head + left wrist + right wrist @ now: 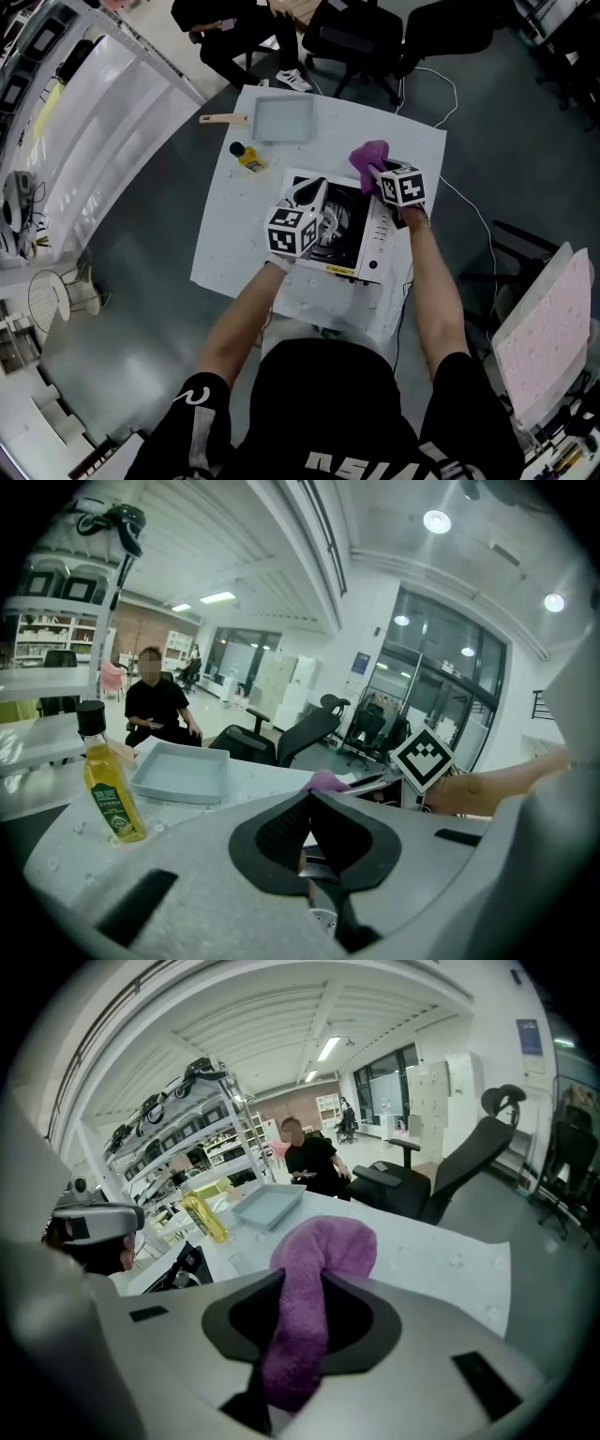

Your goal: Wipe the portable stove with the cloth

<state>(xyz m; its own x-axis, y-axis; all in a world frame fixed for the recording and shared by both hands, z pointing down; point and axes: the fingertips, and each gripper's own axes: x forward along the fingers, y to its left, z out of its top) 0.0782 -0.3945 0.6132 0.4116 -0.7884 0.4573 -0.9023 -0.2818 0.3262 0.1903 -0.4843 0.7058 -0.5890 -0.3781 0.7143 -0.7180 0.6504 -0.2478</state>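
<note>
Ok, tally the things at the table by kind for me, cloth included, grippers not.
Portable stove: 1
Purple cloth: 1
Oil bottle: 1
Grey tray: 1 (wooden handle at its side counted with it)
Total: 4

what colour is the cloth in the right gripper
Purple. The cloth shows best in the right gripper view.
</note>
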